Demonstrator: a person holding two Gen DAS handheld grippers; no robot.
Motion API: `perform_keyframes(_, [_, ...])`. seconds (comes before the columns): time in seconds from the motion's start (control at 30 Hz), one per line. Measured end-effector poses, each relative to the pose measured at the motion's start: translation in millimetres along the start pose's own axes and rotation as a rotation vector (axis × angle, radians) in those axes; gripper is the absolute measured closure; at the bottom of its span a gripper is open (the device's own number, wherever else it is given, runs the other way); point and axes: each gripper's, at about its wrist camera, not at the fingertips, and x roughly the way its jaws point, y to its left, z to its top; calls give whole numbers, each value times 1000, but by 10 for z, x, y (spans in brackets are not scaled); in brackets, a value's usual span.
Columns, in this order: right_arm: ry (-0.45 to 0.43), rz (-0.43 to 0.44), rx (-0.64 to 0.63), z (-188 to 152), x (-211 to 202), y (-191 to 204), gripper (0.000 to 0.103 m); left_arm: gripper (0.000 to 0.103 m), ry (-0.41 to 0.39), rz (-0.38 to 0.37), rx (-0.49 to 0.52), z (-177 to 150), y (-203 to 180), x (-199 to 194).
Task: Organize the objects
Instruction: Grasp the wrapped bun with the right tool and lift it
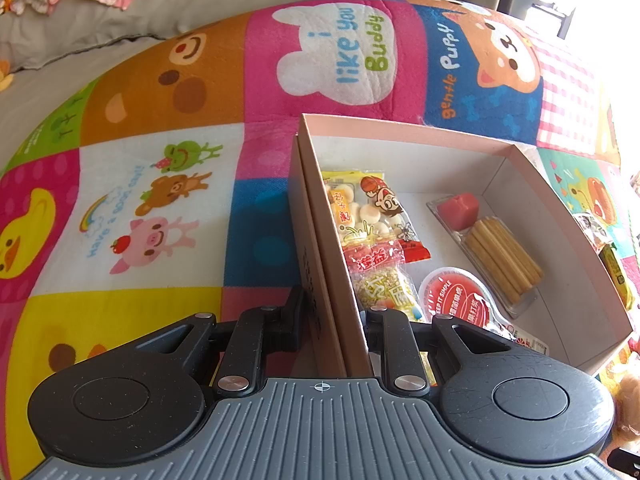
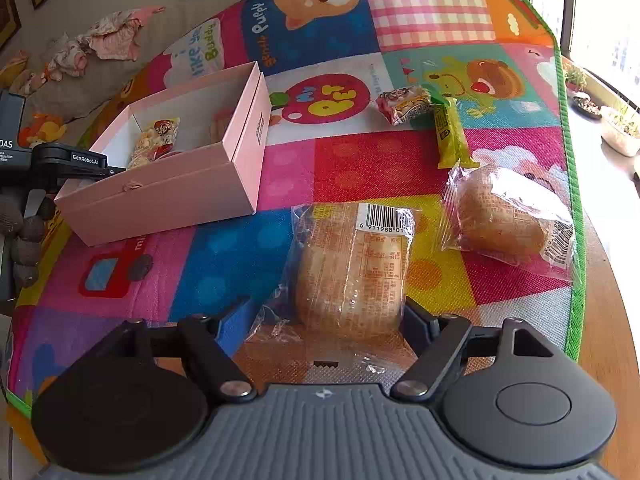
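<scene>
I count two wrapped buns on the play mat [image 2: 360, 168], two small snack packs farther off, and one pink box [image 2: 168, 196] with five snacks inside.

My left gripper [image 1: 334, 312] is clamped on the box's near side wall, one finger outside it and one inside. In the box, along that wall, lie a biscuit bag [image 1: 372, 208] and a puffed-grain bar [image 1: 384, 284]; beside them sit a round jelly cup [image 1: 460, 300] and a clear tray of biscuit sticks [image 1: 504, 256] with a red block [image 1: 458, 208] at its far end.

My right gripper [image 2: 320, 320] stands wide open around the near bun [image 2: 352, 264]. The bun lies between the fingers, barcode end pointing away from me. The right finger sits just beside the wrapper; I cannot tell whether it touches. The left finger stands apart from it. The second bun [image 2: 504, 220] lies to the right, near the mat's green edge. Beyond it are a yellow-green bar [image 2: 450, 136] and a red-and-white candy pack [image 2: 404, 104], touching at one corner.

The box is to the left of the near bun, well apart from my right gripper. From that side its wall hides most of the contents. The jelly cup's near edge is hidden behind my left gripper.
</scene>
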Motion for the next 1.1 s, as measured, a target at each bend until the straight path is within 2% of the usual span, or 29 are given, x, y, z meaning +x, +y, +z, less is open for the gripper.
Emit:
perform_keyframes(0.27, [-19,12,-12,-43,-38,79,18,80,2,0,2,8,-5,3])
perform_keyframes(0.4, [-60,-33,-42,11,-56,102,14,80,3,0,3,9,-8,4])
perform_keyframes(0.83, [-61,-69,-61,158,133,70,13,80,2,0,2,9,-8,4])
perform_keyframes(1.1, [-55,-71,-79,127,159,78,30,80,2,0,1,5,-3,3])
